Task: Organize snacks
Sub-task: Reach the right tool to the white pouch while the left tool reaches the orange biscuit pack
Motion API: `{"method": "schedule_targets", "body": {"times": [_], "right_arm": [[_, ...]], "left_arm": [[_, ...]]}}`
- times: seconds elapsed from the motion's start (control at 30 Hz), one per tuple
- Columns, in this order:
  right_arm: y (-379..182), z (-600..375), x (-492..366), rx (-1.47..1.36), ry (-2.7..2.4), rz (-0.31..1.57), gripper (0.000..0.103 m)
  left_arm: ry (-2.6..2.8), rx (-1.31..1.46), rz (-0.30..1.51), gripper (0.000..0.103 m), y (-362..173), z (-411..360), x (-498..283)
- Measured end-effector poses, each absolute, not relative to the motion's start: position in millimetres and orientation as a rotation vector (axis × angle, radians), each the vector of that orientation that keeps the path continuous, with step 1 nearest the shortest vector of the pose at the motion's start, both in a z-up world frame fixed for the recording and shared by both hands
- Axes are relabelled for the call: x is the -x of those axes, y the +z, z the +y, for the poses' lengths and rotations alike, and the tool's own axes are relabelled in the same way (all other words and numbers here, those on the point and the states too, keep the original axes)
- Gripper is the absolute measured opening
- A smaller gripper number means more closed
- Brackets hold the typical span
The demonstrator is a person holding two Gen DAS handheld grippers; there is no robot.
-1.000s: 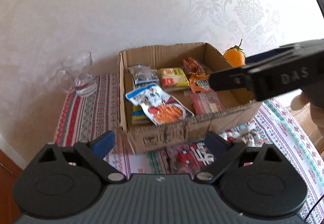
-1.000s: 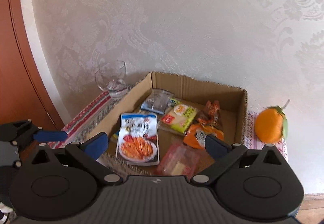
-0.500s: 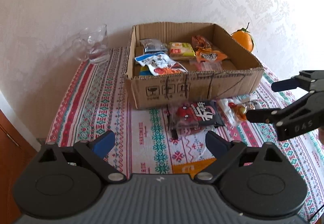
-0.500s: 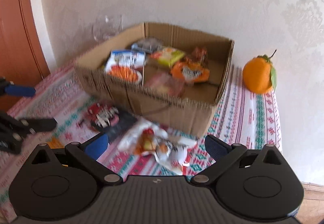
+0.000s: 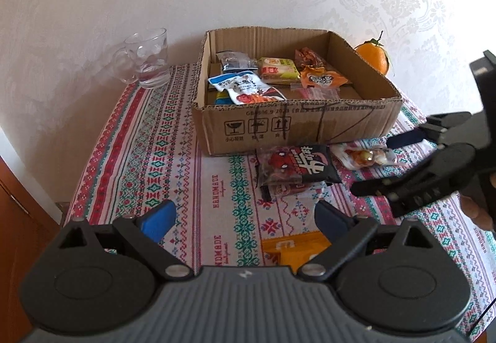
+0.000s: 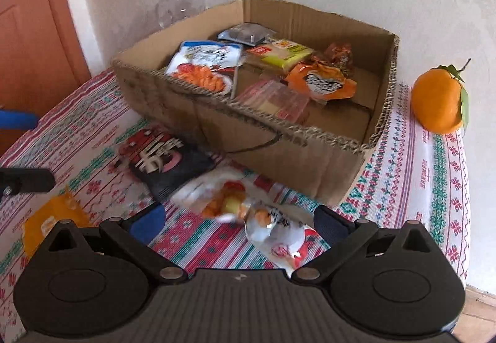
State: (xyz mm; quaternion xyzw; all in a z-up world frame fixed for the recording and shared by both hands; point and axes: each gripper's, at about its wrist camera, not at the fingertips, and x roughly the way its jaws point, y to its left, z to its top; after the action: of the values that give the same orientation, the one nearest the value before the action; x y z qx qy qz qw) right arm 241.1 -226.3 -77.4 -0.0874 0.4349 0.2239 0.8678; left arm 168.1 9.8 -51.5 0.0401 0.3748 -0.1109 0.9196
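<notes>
A: Snacks lie loose on the desk in front of the box: a black packet, a clear packet, an orange one. Probably waiting to join those inside.

B: Grippers?

A: Left gripper and right gripper both spread wide, empty, the right above the clear packet.

B: Obstacles?

A: Only the box wall. Glass mug and orange stand well apart.

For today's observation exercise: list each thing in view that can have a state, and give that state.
Cardboard box: open-topped, holding several snack packets.
Glass mug: upright, looks empty.
Black snack packet: flat on the tablecloth, outside the box.
Clear snack packet: on the tablecloth, ungripped.
Left gripper: open, empty.
Right gripper: open, over the clear packet.
</notes>
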Motion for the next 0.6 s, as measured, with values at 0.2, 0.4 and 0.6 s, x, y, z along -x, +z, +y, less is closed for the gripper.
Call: {"method": "schedule_targets", "body": {"times": [0.2, 0.4, 0.6], "right_arm": [[-70, -217, -216, 0.209, 0.538, 0.943, 0.103], [-70, -215, -224, 0.237, 0.466, 0.895, 0.103], [-81, -209, -239, 0.208, 0.487, 0.94, 0.103]], "left_arm": [[-0.225, -0.06, 0.783, 0.096, -53, 13, -171], [-0.234, -0.062, 0.787, 0.096, -53, 12, -168], [-0.223, -0.059, 0.794, 0.096, -53, 14, -166]]}}
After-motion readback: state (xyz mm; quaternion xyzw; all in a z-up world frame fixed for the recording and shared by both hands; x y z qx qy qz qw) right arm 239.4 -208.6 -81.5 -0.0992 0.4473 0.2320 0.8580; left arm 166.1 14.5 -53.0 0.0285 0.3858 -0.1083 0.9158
